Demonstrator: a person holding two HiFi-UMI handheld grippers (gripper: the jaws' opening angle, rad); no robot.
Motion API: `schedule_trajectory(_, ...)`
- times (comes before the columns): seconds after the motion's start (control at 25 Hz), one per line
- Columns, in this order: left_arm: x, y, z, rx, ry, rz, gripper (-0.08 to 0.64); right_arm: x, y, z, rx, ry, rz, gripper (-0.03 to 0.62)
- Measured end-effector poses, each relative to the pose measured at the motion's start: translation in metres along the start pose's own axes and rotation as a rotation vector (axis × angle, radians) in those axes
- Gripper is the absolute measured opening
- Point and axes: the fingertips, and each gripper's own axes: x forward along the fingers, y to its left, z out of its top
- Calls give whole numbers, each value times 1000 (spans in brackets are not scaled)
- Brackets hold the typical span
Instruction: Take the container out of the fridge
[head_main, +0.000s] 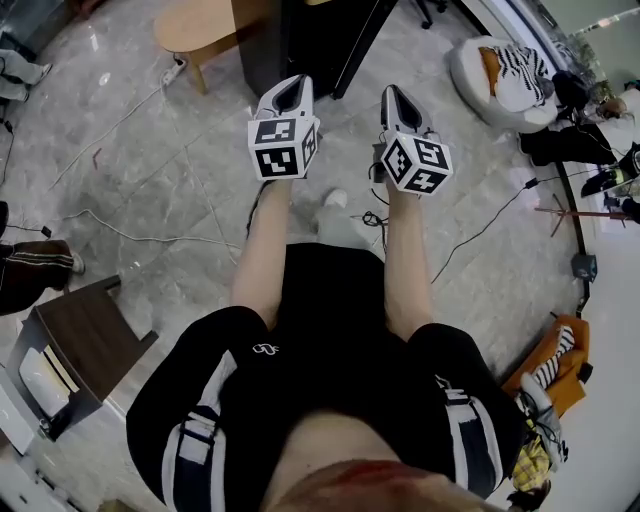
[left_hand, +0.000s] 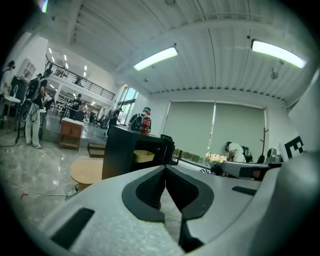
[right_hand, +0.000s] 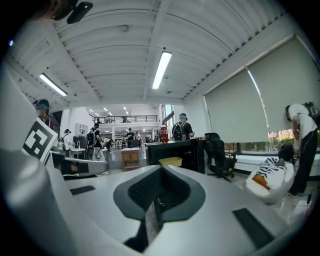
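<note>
A yellow container (left_hand: 143, 156) sits inside an open-fronted black fridge (left_hand: 120, 155) some way ahead of me; the right gripper view shows the same container (right_hand: 170, 161) in the fridge (right_hand: 187, 150). A red bottle (left_hand: 145, 125) stands on top of the fridge. In the head view the fridge (head_main: 300, 40) is at the top centre. My left gripper (head_main: 292, 92) and right gripper (head_main: 392, 98) are held side by side in front of the person's body, well short of the fridge. Both have their jaws closed tip to tip with nothing between them.
A round wooden table (head_main: 200, 25) stands left of the fridge. Cables (head_main: 120, 235) trail over the marble floor. A white beanbag (head_main: 500, 75) with a striped cushion lies at the right, near a black office chair (right_hand: 220, 152). A dark side table (head_main: 85, 345) stands at the left. People stand in the background.
</note>
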Motion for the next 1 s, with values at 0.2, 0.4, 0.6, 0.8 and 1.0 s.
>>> schedule_trajectory(0.2,35,-3,-11,12,37,-6,9,21,-35,-13,45,17,-28,12)
schedule_trajectory(0.4,77,7,-4,33,40,23,9,68,-58,-9,70,-1,-4,12)
schedule_trajectory(0.6,141,13,4,39,51,53,10,130,-92,1,72,-7,37,12)
schedule_trajectory(0.8,207,6,7,42,74,83,9,186,-146,13,81,-1,63,12)
schedule_trajectory(1.0,258,-4,17,53,69,105,9,231,-185,25,85,-9,93,12)
